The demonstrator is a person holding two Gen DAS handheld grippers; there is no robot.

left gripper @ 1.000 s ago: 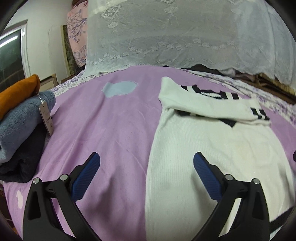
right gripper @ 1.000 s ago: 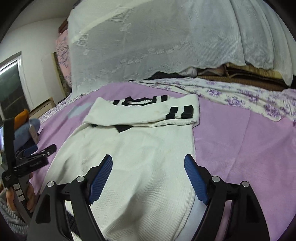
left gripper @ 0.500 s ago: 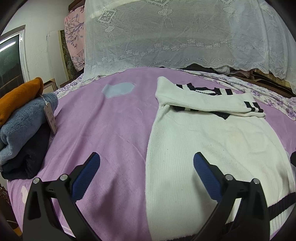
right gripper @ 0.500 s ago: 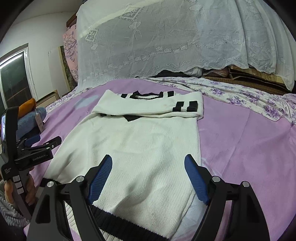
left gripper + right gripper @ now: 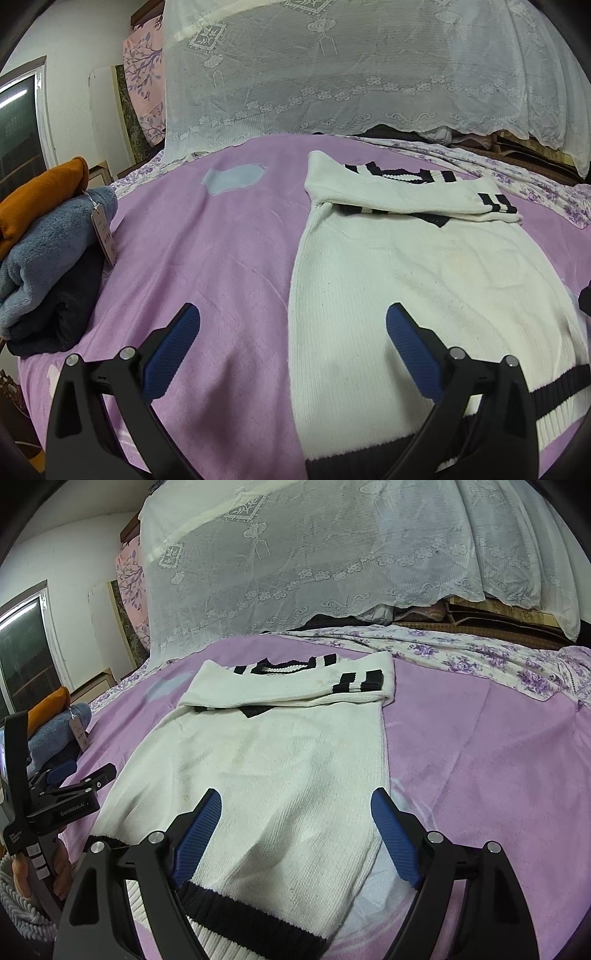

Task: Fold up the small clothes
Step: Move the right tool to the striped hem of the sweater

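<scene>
The white sweater lay flat on the purple bed, sleeves already folded across its far end, leaving a narrow strip ready to fold lengthwise. Near its black hem the right tool was opening, nothing between its jaws; the left tool hung wide and empty over the sweater's left edge

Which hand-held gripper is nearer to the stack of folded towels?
Left. The left hand-held gripper hangs over the purple blanket just beside the stack of folded towels; the right hand-held gripper, jaws opening, is over the white sweater, farther away.
</scene>
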